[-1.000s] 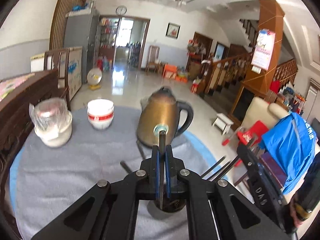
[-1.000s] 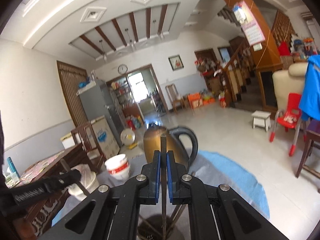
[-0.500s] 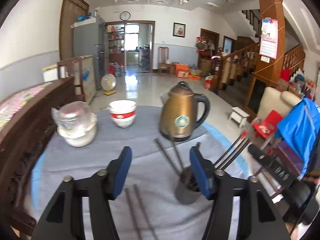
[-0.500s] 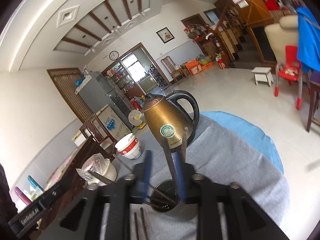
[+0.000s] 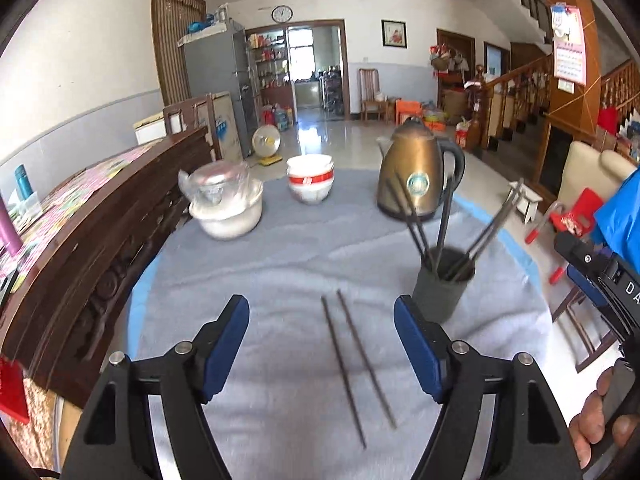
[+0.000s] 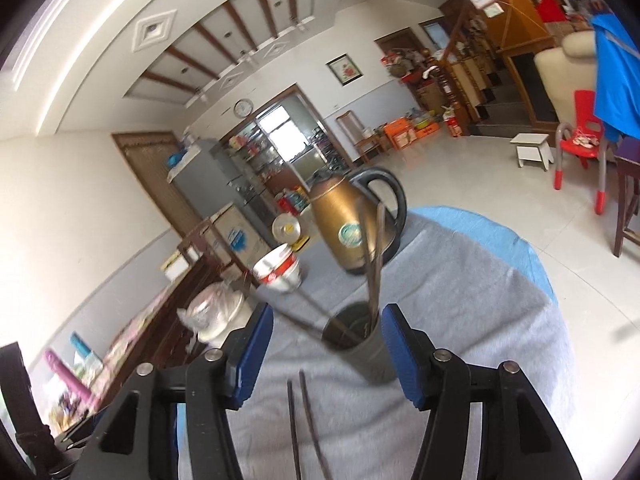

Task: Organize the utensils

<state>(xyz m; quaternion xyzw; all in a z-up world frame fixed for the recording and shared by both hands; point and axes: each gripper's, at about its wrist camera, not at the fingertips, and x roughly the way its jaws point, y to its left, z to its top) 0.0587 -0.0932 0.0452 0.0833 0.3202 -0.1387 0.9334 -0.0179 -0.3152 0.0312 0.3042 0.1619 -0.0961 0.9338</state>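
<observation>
A dark grey holder cup [image 5: 442, 286] stands on the grey cloth with several dark chopsticks [image 5: 424, 224] leaning in it. Two loose chopsticks [image 5: 354, 364] lie side by side on the cloth in front of it. My left gripper [image 5: 322, 340] is open and empty, above the near end of the loose pair. In the right wrist view my right gripper [image 6: 326, 350] is open and empty, with the cup [image 6: 360, 346] between its fingers and a little beyond them, and the loose pair [image 6: 304, 428] below.
A bronze kettle [image 5: 416, 172] stands behind the cup. A red-banded white bowl [image 5: 310, 180] and a wrapped white pot [image 5: 224, 204] stand at the back left. A dark wooden bench [image 5: 100, 236] runs along the table's left edge. The right gripper's body [image 5: 600, 280] shows at the right.
Both grippers were shut on a chopstick over the cup a second ago. Both have opened, the chopsticks now stand in the cup, and both grippers have pulled back toward me.
</observation>
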